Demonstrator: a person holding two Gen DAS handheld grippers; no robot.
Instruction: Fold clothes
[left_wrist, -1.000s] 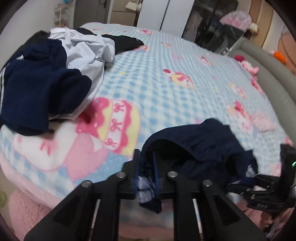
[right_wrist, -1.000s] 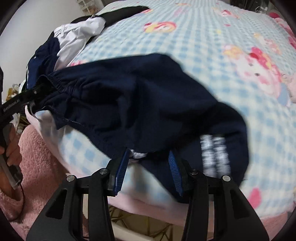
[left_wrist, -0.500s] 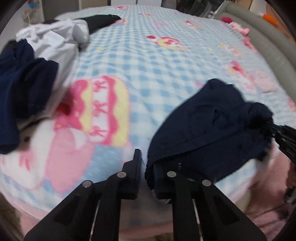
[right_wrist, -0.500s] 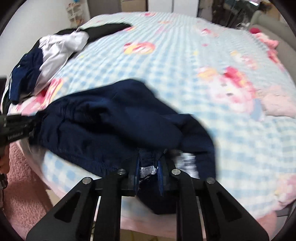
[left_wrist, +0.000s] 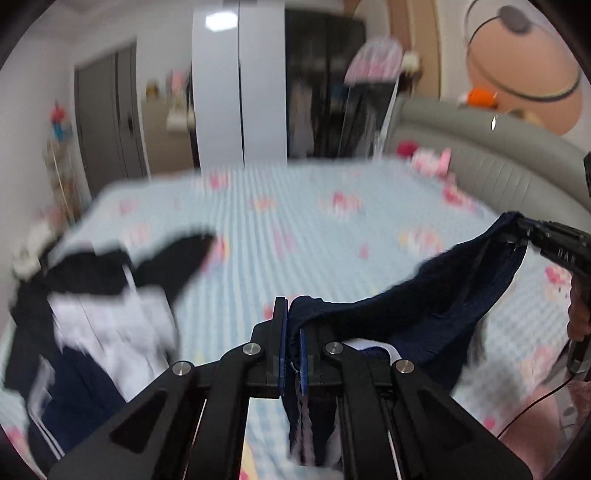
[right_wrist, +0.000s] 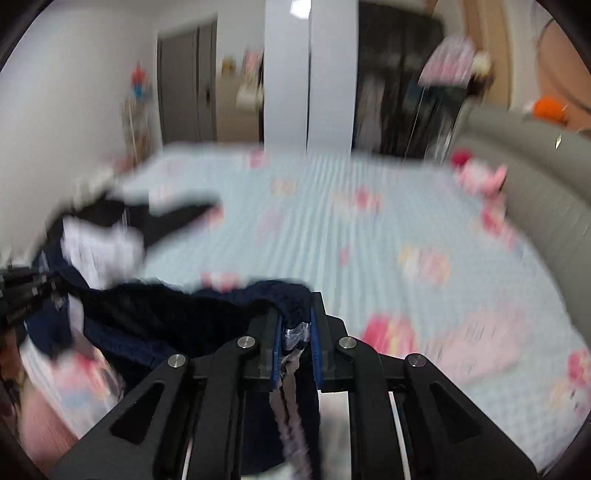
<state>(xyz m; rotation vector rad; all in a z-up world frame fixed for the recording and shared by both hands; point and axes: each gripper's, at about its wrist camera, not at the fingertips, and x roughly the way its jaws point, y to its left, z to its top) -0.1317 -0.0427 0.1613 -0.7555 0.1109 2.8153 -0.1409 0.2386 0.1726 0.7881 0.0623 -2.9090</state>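
A navy garment (left_wrist: 424, 314) hangs stretched between my two grippers above the bed. My left gripper (left_wrist: 291, 328) is shut on one end of its edge. My right gripper (right_wrist: 295, 325) is shut on the other end, with a white label showing between the pads. In the left wrist view the right gripper (left_wrist: 524, 229) shows at the far right, pinching the cloth. In the right wrist view the left gripper (right_wrist: 55, 288) shows at the far left, and the navy garment (right_wrist: 166, 314) sags between. Both views are blurred.
A pile of navy, white and black clothes (left_wrist: 103, 314) lies on the bed's left side, also in the right wrist view (right_wrist: 99, 243). The blue checked blanket (left_wrist: 295, 236) covers the bed. A grey padded headboard (left_wrist: 480, 162) curves along the right. Wardrobes stand behind.
Both grippers have lifted the navy garment off the bed and tilted up, so the room's far wall now shows. The garment is spread wider between them.
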